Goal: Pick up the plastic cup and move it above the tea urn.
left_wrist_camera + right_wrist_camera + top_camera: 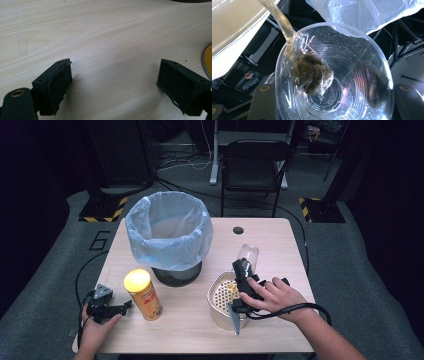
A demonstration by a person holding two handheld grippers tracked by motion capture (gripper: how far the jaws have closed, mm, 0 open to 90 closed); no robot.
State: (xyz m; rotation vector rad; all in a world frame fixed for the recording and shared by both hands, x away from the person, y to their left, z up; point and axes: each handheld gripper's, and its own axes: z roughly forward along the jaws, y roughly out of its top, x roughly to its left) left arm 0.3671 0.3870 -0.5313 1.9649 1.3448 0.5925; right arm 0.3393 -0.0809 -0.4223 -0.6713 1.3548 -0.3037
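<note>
On the pale wooden counter (pixel 280 245) in a dim room, a clear ribbed plastic cup (pixel 248 256) is clamped in the right tool (pixel 243 270) and tipped over the cream perforated strainer basket (pixel 218 310), seemingly so that the liquid drains while the sodden brown lump (pixel 313 75) is kept back. The left tool (pixel 120 309) is rested at the counter's near left with its jaws apart and nothing between them, beside the yellow-lidded snack canister (pixel 143 295). The bag-lined dark waste bin (pixel 169 237) is set behind, probably for the drained waste.

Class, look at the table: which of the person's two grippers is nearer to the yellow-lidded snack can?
Left. The left gripper rests on the table just beside the snack can, jaws open. The right gripper holds a clear cup tipped over the strainer pot, farther away.
</note>
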